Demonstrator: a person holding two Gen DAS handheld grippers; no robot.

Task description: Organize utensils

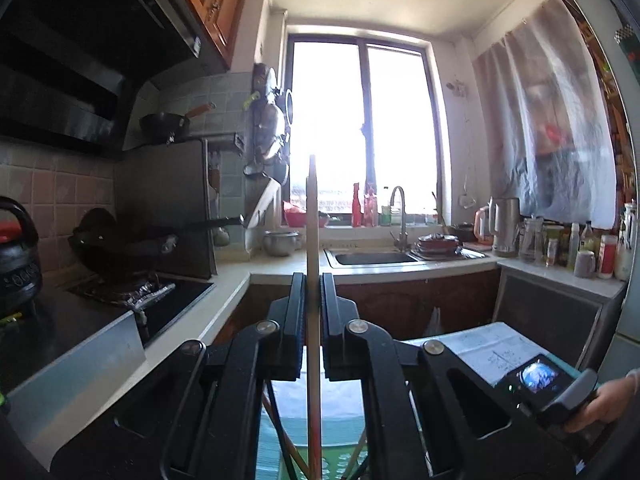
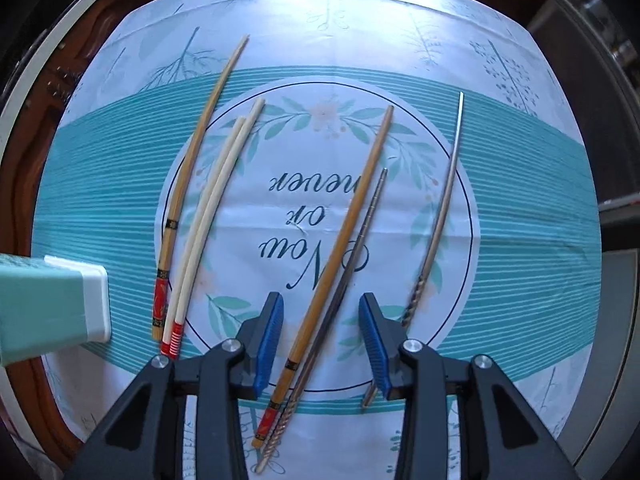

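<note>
While left claw pinches a chopstick, right claw gapes—seemingly touching nothing.

Kitchen counter runs under a bright window. Steel sink with tap is set in the counter below the sill. Black wok sits on the hob at the counter's left end. Kettle and bottles stand along the right edge. Printed tablecloth lies flat.
</note>
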